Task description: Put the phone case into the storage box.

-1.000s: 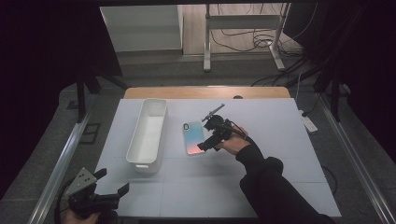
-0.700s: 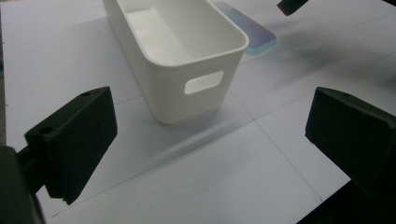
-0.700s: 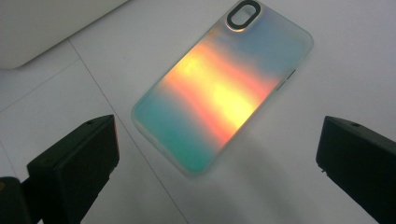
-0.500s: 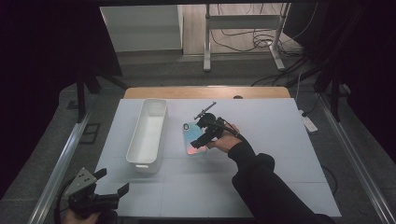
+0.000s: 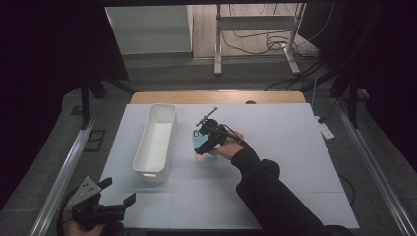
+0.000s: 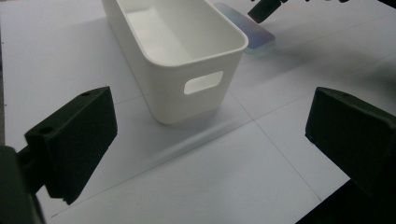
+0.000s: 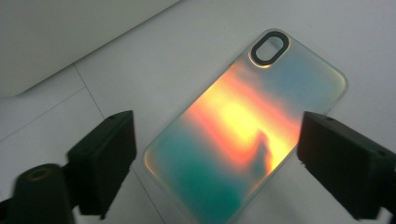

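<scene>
Since the right gripper (image 7: 215, 163) is hovering right over it with jaws spread wide, I'd say the case is what's getting picked up.

Case: iridescent phone case (image 7: 243, 126), lying flat on the table (image 5: 295, 142), camera cutout at the far end, just right of the bin (image 5: 156, 142) and not touching it.
Handling: probably very light, thin and a bit flexy, glossy so likely slippery. Flat on the table means little edge to get under.
Where to grab: my guess is across the two long edges, mid-length. The jaws sit either side of it, not touching it yet.
Bin: white, long, with a handle slot in the near end; looks empty inside from the left gripper view.
Left gripper (image 6: 205, 140): jaws apart, holding nothing, down by the table's near edge, well short of the bin.
Risk: pinch too hard and it could bow or squirt out.
</scene>
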The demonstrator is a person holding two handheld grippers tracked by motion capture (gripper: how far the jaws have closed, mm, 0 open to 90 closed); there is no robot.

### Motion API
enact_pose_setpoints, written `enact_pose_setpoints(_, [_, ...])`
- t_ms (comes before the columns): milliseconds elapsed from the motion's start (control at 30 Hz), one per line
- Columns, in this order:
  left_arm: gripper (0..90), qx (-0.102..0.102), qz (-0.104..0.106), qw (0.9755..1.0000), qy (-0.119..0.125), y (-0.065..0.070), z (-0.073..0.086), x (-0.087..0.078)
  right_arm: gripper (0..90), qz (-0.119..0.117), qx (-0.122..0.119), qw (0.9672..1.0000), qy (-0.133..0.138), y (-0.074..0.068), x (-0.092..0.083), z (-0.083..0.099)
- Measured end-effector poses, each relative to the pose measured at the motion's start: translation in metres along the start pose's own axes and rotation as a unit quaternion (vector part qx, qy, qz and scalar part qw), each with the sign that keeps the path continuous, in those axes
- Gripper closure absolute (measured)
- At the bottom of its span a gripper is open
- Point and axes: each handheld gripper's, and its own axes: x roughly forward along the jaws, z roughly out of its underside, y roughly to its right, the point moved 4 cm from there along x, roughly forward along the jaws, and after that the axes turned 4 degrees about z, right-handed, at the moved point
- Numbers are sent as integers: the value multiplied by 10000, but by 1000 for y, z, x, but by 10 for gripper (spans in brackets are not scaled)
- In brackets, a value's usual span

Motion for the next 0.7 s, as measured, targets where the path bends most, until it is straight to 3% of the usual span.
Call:
enact_pose_setpoints(33, [28,4,2,10000,-1,0,0,0,256,-14,-5,10000,0,1,1,0])
enact_pose_setpoints(100, [28,6,1,10000,-2,0,0,0,297,-24,-20,10000,-6,1,1,0])
enact_pose_setpoints(500, [28,12,3,10000,-4,0,0,0,892,-106,-75,9998,-131,7,5,3])
enact_pose_setpoints(700, [28,23,-3,10000,-8,0,0,0,893,-209,-160,9995,-196,-1,10,3])
